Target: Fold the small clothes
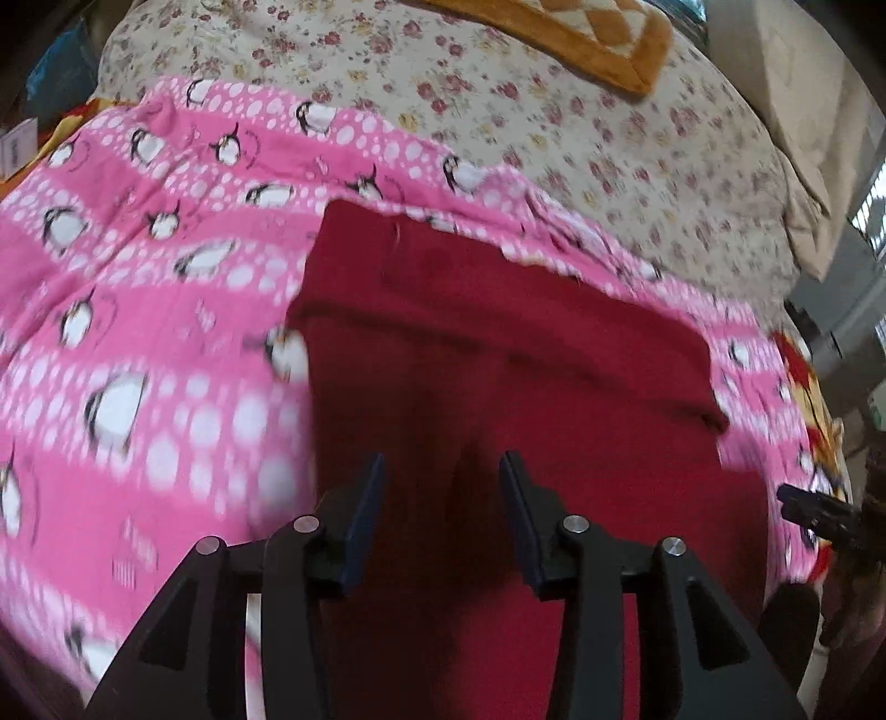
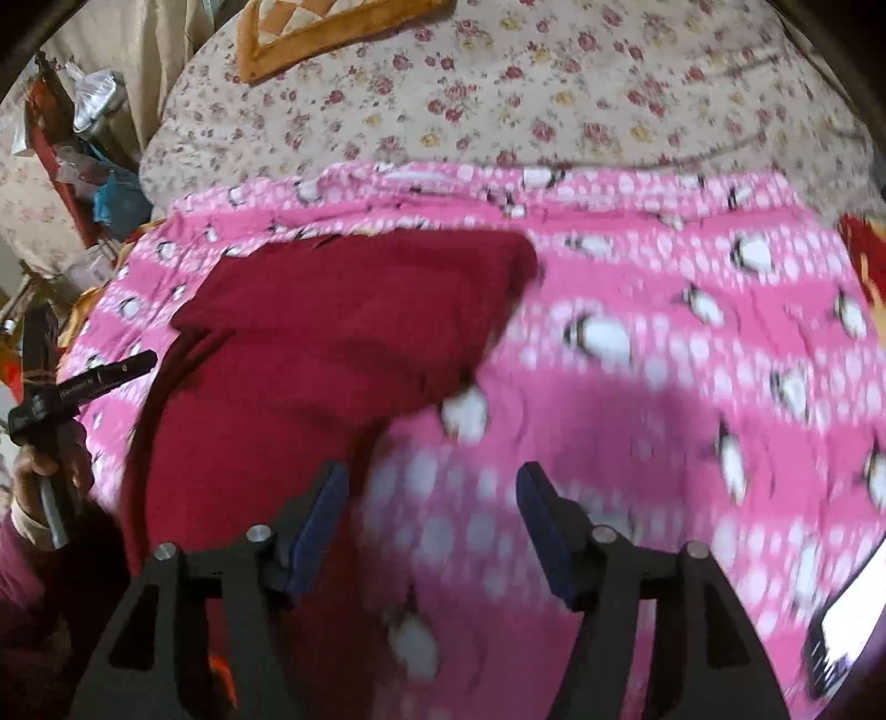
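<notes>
Item: red garment (image 1: 498,354), small, lying on a pink penguin-print blanket (image 1: 138,310) that covers the near part of a bed; partly folded, its far portion doubled over the rest with a visible fold edge, corners uneven. In the right wrist view the garment (image 2: 332,332) sits left of centre, with the blanket (image 2: 664,360) spreading to the right of it. Left gripper (image 1: 442,465): jaws apart, nothing between them, poised over the near part of the garment (contact with the cloth cannot be told, both views blurred). Right gripper (image 2: 432,476): jaws likewise apart and empty, over the blanket just beside the garment's right edge. Left hand (image 2: 50,459) seen at the left margin of the right wrist view, wrapped round the left tool's handle. Beyond the blanket: floral sheet (image 1: 581,122), cream with small red flowers; on it, at the far end, an orange-bordered cushion (image 1: 581,39)
</notes>
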